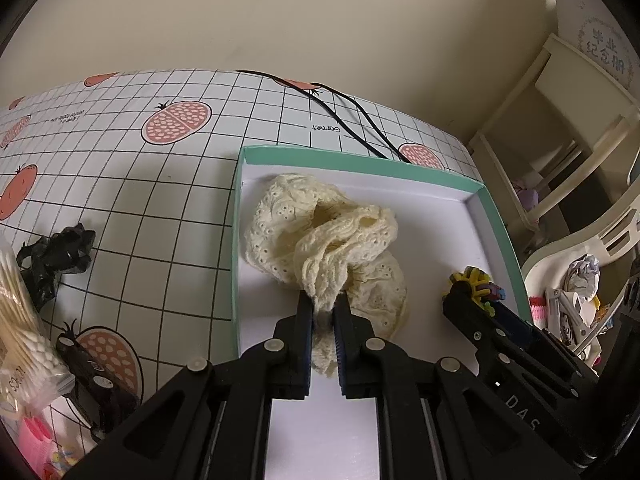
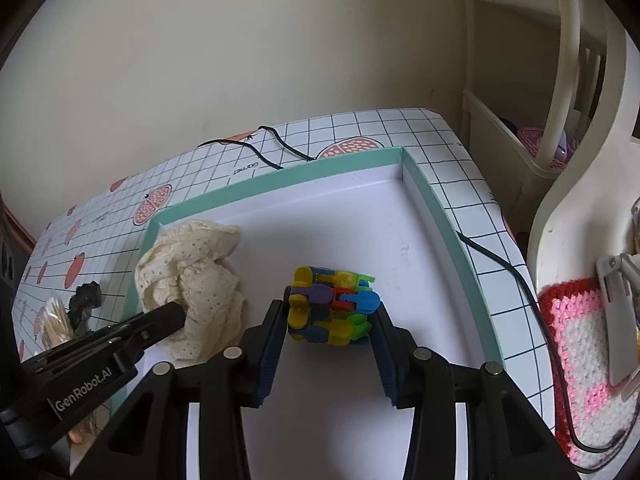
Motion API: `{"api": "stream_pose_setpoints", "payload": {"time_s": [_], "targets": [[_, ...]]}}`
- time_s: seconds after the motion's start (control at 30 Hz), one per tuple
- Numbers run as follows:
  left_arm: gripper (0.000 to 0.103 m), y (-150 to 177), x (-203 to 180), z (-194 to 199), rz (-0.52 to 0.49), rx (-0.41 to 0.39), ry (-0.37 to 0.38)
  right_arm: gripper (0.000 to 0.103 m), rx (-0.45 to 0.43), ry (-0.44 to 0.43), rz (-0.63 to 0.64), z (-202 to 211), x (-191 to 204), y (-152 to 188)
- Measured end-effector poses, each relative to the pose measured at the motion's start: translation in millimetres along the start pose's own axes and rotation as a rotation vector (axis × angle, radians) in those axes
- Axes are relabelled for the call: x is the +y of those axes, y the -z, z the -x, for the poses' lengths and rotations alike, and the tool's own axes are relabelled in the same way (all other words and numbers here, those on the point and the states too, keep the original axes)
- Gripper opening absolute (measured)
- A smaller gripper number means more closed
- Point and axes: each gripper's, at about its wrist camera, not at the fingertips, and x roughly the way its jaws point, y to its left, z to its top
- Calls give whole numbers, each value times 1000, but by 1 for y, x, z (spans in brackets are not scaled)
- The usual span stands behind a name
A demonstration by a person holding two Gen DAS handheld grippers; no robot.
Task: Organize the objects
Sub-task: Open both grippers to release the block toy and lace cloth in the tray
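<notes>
A shallow white box with a teal rim [image 1: 236,240] [image 2: 440,216] lies on the checked tablecloth. Inside it, at the left, a cream lace cloth [image 1: 320,232] [image 2: 192,272] is bunched up. My left gripper [image 1: 323,304] [image 2: 178,314] is shut on a fold of that cloth at its near edge. A colourful plastic block toy [image 2: 332,304] [image 1: 476,278] sits in the right half of the box. My right gripper [image 2: 330,312] [image 1: 474,294] is shut on it, with one finger against each side. Whether the toy rests on the box floor is unclear.
Left of the box lie a crumpled black bag [image 1: 56,256] [image 2: 86,300], a packet of cotton swabs [image 1: 24,320] and a dark hair clip [image 1: 80,360]. A black cable [image 1: 352,120] [image 2: 500,264] runs behind and right of the box. A pink crochet mat [image 2: 576,360] and cream shelves [image 1: 560,120] stand to the right.
</notes>
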Motion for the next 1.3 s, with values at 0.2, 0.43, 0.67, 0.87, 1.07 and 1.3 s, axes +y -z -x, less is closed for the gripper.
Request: {"api": "stream_pose_setpoints", "payload": {"time_s": [0.2, 0.43, 0.67, 0.87, 1.07, 1.3], "targets": [[11, -4, -2, 8, 2, 3, 5, 45, -9, -9, 9, 5, 4, -1], [21, -9, -5, 27, -2, -13, 7, 45, -34, -32, 11, 19, 8, -7], [32, -13, -2, 40, 6, -42, -8, 45, -53, -39, 17, 31, 12, -11], [55, -16, -3, 43, -2, -62, -34, 58, -58, -41, 23, 31, 14, -10], [70, -17, 3, 42, 11, -63, -67, 67, -61, -37, 20, 31, 13, -10], [90, -16, 12, 40, 35, -58, -105, 82, -58, -36, 26, 30, 13, -10]]}}
